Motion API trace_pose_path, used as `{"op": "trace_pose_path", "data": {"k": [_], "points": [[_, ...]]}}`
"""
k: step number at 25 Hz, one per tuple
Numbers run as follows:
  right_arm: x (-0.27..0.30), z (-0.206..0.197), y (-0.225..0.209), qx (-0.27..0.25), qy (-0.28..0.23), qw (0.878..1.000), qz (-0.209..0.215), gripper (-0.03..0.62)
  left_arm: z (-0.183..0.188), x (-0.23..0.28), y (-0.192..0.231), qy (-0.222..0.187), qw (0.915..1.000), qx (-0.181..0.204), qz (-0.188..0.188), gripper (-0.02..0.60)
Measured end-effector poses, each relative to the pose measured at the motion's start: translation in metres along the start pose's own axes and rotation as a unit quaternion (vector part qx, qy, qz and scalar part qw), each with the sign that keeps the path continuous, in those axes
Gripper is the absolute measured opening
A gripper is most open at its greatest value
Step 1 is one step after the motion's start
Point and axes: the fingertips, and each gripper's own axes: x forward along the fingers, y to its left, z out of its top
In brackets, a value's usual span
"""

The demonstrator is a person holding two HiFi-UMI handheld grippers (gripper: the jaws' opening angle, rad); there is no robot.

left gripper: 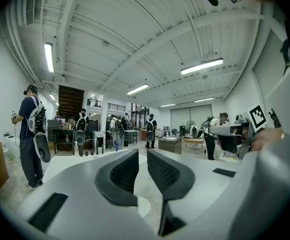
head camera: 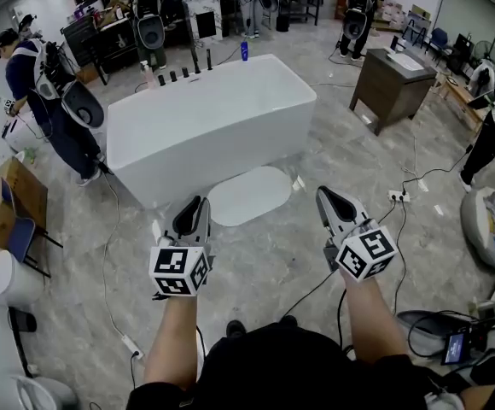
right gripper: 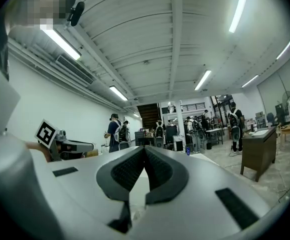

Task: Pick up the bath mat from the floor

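The left gripper (head camera: 194, 209) has its jaws almost together, only a thin gap, with nothing between them. The right gripper (head camera: 332, 200) has its jaws together and is empty. The white oval bath mat (head camera: 252, 195) lies on the floor beyond them, against the bathtub (head camera: 205, 122); the left gripper hides its left edge.

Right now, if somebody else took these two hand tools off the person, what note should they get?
Left gripper: jaws shut, nothing in them, held up in the air.
Right gripper: jaws shut, also empty.
Bath mat: white oval, lying flat on the floor beside the bathtub, just ahead of both grippers, untouched.
Done: nothing yet.
Left: open the jaws, reach down, probably take the mat by an edge, and lift it off the floor.
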Motion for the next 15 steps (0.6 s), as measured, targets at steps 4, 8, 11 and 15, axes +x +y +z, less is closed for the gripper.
{"op": "trace_pose_path", "data": {"k": [4, 8, 11, 15], "points": [[0.004, -0.003, 0.001, 0.008, 0.006, 1.0, 0.003, 0.054, -0.002, 0.0, -0.001, 0.002, 1.0, 0.0, -0.008, 0.105], [0.005, -0.008, -0.001, 0.015, 0.015, 1.0, 0.003, 0.152, -0.004, 0.0, 0.001, 0.005, 1.0, -0.005, -0.005, 0.174], [0.005, -0.011, -0.002, 0.02, 0.02, 1.0, 0.002, 0.199, -0.006, -0.001, 0.003, 0.006, 1.0, -0.007, -0.001, 0.209], [0.005, -0.012, -0.007, 0.026, 0.025, 0.999, -0.004, 0.262, -0.006, 0.001, 0.005, 0.008, 0.9999, -0.01, 0.002, 0.239]]}}
